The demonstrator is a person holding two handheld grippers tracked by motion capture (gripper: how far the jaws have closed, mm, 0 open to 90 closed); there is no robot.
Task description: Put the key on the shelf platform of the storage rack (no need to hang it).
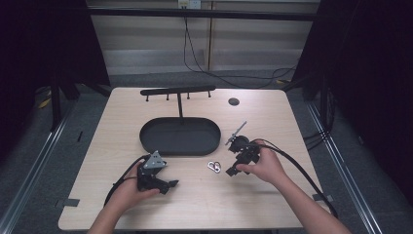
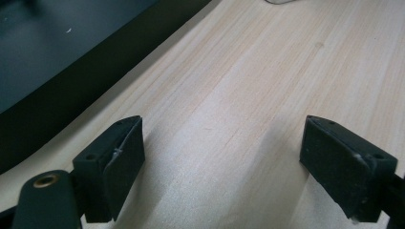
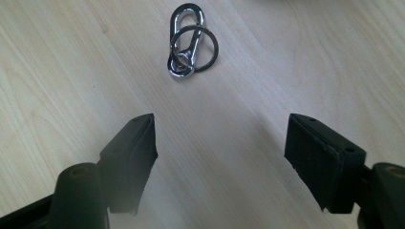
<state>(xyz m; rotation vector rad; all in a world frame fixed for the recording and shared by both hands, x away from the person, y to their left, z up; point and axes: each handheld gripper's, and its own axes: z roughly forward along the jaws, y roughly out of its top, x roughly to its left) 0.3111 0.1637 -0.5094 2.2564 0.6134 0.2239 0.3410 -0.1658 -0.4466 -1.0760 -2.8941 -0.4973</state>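
A silver carabiner with a dark key ring (image 3: 190, 42) lies flat on the wooden table (image 1: 272, 122), also seen as the carabiner (image 1: 214, 167) in the high view. My right gripper (image 3: 219, 157) stands open just short of it, jaws wide, only bare wood between them; in the high view the right gripper (image 1: 233, 170) sits just right of the carabiner. My left gripper (image 2: 222, 167) is open over bare wood at the front left, the left gripper (image 1: 171, 184) resting near the table's front. A black oval tray (image 1: 146, 139) lies beyond it.
A black rack with several short pegs (image 1: 178, 90) rises on a stem from the tray's far side. A small round hole (image 1: 234, 101) marks the tabletop at the back right. The tray's dark wall (image 2: 71, 90) runs close to my left gripper.
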